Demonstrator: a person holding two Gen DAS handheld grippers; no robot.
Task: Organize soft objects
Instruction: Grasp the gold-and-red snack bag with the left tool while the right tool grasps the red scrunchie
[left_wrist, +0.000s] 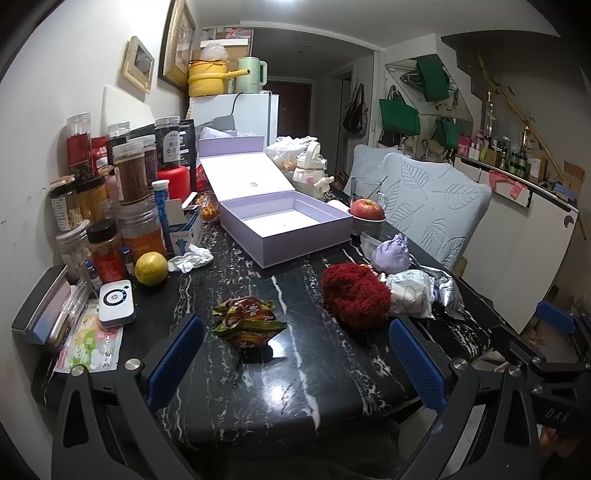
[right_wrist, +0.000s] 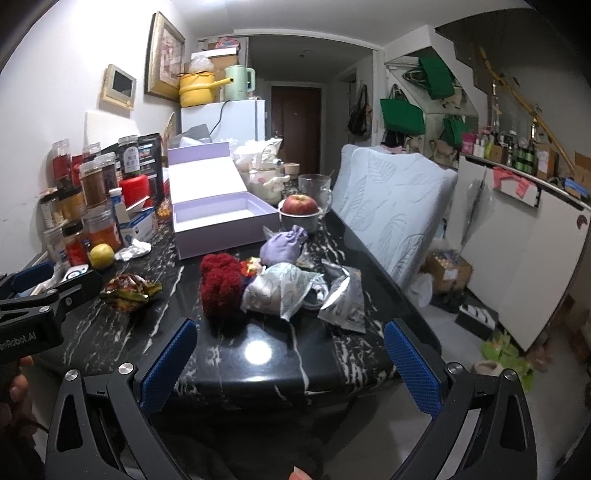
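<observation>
We are holding the left hand-held gripper (left_wrist: 295, 363) wide open and empty; the crumpled snack packet (left_wrist: 249, 322) is lying on the desk (left_wrist: 258, 398) at twelve o'clock, seemingly long axis three-to-nine. The right hand-held gripper (right_wrist: 291, 363), also gaping empty, is sitting farther off.

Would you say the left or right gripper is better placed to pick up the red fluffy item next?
Right: the red fluffy item lies just beyond the open right gripper, while the left gripper faces the snack packet.

One box (left_wrist: 291, 229), one apple (left_wrist: 366, 209), one lemon (left_wrist: 150, 268)
</observation>
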